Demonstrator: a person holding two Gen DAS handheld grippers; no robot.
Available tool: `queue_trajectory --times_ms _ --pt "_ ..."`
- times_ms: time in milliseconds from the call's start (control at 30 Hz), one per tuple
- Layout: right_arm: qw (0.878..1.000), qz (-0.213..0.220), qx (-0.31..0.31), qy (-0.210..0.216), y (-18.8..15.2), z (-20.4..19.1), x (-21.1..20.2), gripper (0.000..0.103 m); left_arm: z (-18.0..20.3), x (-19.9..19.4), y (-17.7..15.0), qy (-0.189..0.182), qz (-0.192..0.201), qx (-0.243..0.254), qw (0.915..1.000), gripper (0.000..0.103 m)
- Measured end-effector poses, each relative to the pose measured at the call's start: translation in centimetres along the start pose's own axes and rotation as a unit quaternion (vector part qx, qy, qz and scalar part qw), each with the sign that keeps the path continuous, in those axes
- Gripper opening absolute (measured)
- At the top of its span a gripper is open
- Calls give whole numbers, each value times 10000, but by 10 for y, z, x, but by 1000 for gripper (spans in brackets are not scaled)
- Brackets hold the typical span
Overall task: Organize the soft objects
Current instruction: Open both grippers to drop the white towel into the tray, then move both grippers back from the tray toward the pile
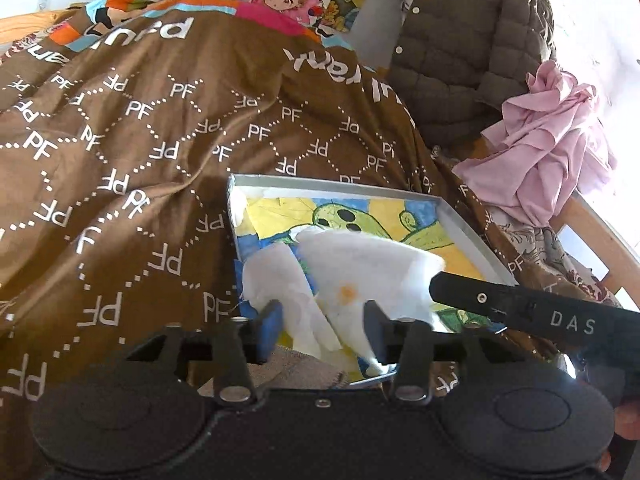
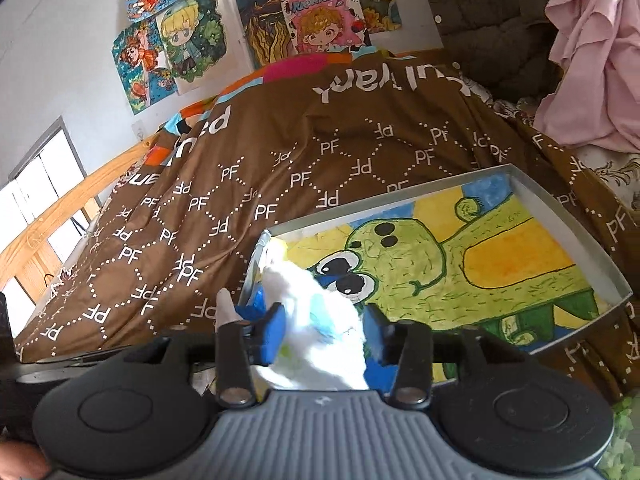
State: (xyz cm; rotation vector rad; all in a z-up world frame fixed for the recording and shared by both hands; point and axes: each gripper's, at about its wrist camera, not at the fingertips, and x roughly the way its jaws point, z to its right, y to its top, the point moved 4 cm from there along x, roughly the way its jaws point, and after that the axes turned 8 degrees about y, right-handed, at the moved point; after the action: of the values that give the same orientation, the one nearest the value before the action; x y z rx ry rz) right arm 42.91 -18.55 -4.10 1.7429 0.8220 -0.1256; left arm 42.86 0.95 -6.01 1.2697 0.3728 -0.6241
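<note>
Over the tray (image 2: 572, 216) — right tool (image 2: 324, 330) clamping white cloth (image 2: 320, 320), left tool (image 1: 322, 326) alongside

The white tissue (image 1: 360, 268) covers the middle of the painted tray (image 1: 460, 220), so the green figure's face is hidden from the left wrist view. The right gripper (image 2: 324, 332) has white material bunched between its blue pads, overexposed and blurred; whether the pads actually pinch it is unclear. The puffer jacket (image 1: 460, 48) and pink cloth (image 1: 552, 148) conceal whatever furniture carries them. The wall drawings (image 2: 184, 40) are cropped by the top edge.
</note>
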Motion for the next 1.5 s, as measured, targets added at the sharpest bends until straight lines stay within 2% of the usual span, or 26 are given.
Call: queue_trajectory --times_ms 67,133,200,300,367,467,633,833,1167,1500 --pt "10000 40 14 -7 0 0 -7 58 0 -9 0 44 83 -22 10000 57" --pt "9999 119 -9 -28 2 0 -16 63 -1 -21 0 89 238 -53 9997 68" --pt "9997 215 -82 -67 3 -2 -27 68 -1 -36 0 109 414 -72 9991 72" --pt "9989 397 -213 -110 4 -8 -47 75 1 -60 1 216 702 -9 9973 83" --pt "9980 536 -320 -140 5 -12 -63 83 3 -75 1 275 860 69 9959 86" --pt "9961 727 -465 -173 4 -20 -87 90 8 -98 1 320 1084 124 9935 97" --pt "9918 977 -796 -220 0 -35 -125 96 17 -137 -3 330 1384 214 9896 99" --pt "9881 1173 -973 -225 -17 -52 -166 100 24 -175 -20 348 1487 303 9878 102" --pt "9872 1127 -1112 -210 -64 -78 -218 103 28 -223 -66 371 1431 326 9885 102" --pt "9872 940 -1242 -338 -105 -88 -242 103 27 -259 -113 550 1316 379 9891 102"
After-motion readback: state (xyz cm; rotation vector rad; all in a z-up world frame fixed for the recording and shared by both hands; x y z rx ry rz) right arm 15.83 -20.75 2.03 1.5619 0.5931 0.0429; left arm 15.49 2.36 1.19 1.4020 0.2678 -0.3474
